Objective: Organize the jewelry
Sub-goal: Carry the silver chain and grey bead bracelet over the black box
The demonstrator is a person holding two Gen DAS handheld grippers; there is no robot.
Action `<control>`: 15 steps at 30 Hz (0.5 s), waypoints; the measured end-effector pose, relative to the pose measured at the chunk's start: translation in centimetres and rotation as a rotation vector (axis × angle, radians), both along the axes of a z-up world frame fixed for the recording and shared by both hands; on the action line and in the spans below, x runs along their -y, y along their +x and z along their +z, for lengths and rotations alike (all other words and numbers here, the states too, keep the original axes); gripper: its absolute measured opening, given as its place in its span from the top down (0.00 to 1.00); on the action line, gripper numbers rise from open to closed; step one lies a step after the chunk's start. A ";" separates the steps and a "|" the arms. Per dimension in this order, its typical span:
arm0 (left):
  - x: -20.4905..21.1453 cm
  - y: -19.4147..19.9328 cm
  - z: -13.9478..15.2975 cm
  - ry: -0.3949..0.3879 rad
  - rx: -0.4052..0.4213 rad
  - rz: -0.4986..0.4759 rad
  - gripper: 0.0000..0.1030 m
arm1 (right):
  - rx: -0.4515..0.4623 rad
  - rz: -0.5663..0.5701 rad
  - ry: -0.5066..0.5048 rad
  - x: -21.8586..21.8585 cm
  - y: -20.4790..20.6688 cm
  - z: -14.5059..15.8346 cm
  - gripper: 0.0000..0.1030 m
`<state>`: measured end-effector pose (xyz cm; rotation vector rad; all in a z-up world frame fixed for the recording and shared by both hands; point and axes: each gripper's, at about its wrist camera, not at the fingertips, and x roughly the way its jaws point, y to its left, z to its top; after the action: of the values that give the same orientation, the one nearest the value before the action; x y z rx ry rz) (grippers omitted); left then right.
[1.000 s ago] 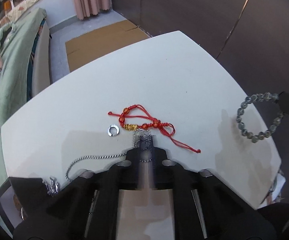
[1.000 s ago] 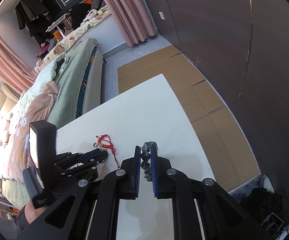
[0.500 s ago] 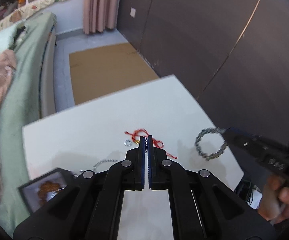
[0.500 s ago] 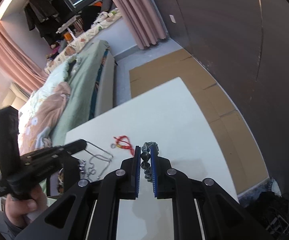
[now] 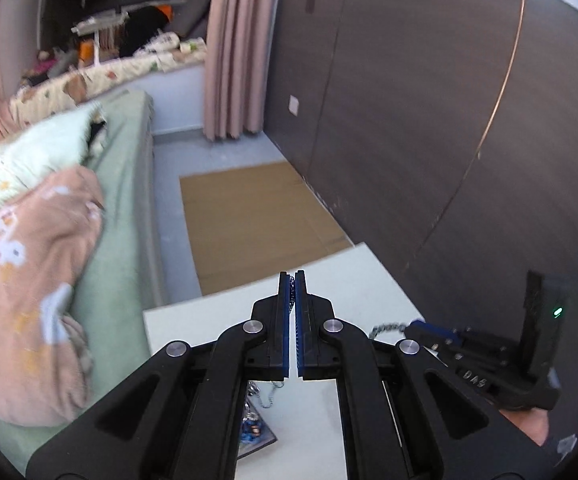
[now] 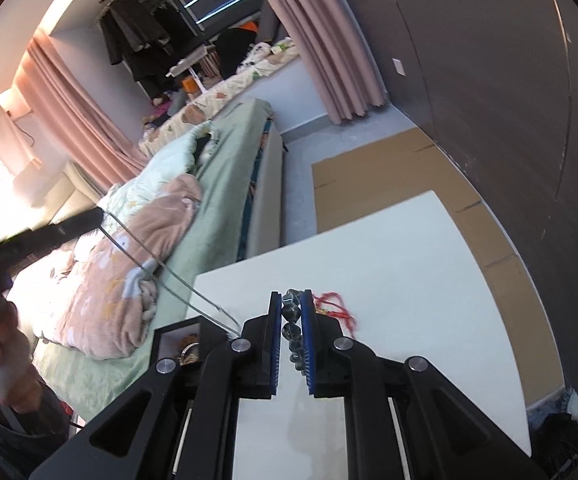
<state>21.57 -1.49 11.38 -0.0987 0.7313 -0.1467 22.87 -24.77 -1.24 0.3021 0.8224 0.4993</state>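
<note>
Black gripper [image 5: 293,280] (blue ribbed pads), silver screws, dark sleeve [image 6: 17,436]

Both wrist fisheyes look forward and downward along their own fingers, sharing the white counter [image 5: 353,280] and bed [image 6: 217,184].

We are in a home bedroom: a bed with a green sheet [image 5: 129,208] and rumpled peach quilt [image 6: 137,264], long pink curtains [image 5: 233,52], dark clothes hanging by the window [image 6: 141,40].
</note>
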 end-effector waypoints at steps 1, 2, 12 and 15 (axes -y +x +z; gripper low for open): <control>-0.3 -0.4 0.9 0.007 0.018 0.009 0.97 | 0.004 0.005 0.001 -0.3 -0.1 0.1 0.90; -0.7 -0.8 1.8 0.011 0.034 0.017 0.97 | 0.008 0.008 0.002 -0.5 -0.2 0.2 0.90; -3.4 -4.2 8.5 0.024 0.161 0.080 0.97 | 0.068 0.025 0.019 -1.1 -1.5 1.8 0.90; -3.8 -5.0 10.2 0.028 0.191 0.087 0.97 | 0.083 0.028 0.033 -1.2 -2.0 2.6 0.90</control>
<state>16.60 2.29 21.61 -0.0881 0.5371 -0.0618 20.85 -23.56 1.38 0.2985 0.7395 0.5483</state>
